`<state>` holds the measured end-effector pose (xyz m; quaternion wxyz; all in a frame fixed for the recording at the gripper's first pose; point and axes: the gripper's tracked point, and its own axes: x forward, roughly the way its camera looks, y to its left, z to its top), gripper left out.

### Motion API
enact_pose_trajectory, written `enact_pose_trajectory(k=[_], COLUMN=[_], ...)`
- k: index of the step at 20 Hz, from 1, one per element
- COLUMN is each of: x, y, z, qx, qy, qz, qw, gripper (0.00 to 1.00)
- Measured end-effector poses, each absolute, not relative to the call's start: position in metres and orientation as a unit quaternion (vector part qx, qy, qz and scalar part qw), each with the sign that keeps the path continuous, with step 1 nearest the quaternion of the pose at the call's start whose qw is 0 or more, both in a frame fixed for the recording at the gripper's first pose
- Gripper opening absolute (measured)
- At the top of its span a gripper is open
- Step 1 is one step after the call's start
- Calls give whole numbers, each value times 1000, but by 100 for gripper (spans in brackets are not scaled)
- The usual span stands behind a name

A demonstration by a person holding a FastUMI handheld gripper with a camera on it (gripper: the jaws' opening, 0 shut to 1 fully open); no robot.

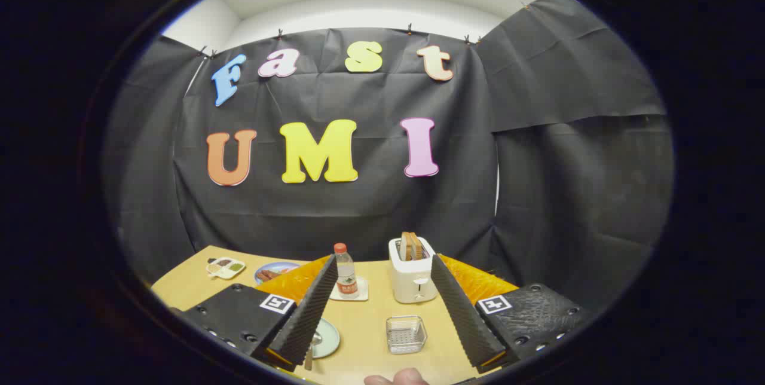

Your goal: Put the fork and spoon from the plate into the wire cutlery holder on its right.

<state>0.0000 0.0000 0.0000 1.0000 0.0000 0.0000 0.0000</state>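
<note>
While the gripper [382, 313] gapes empty, the wooden table [370, 328] meets black cloth walls [358, 205].

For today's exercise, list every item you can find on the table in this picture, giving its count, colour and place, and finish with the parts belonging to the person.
Table: one, light wood, under everything.
Wire cutlery holder: one, silver, between the fingers, right of the plate.
Plate: one, pale, partly behind the left finger; a utensil handle pokes out beside it.
Toaster: one, cream, holding brown toast, beyond the holder.
Bottle: one, clear with red cap, on a white coaster, left of the toaster.
Food plate: one, blue-rimmed, far left.
Divided dish: one, white, far left.
Tongs: one pair, fingers spread wide open, holding nothing.
Fingertip: one, nearest edge.
</note>
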Motion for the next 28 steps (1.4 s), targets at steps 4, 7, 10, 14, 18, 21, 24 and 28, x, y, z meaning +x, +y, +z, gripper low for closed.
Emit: enact_pose_trajectory(k=[4, 7, 10, 14, 18, 21, 24, 28], x=[-2, -3, -8, -12, -15, -13, -12, -12], y=[5, 8, 9, 9, 8, 10, 23, 45], z=[-3, -12, -12, -15, -15, -14, -20, -42], qx=[-12, -22, -22, -17, -17, -20, -18, -27], qy=[3, 14, 12, 17, 19, 19, 41, 80], qz=[12, 20, 28, 35, 39, 44, 67, 89], qw=[1000, 999, 999, 999, 999, 999, 997, 992], gripper=[95, 95, 96, 96, 96, 96, 96, 96])
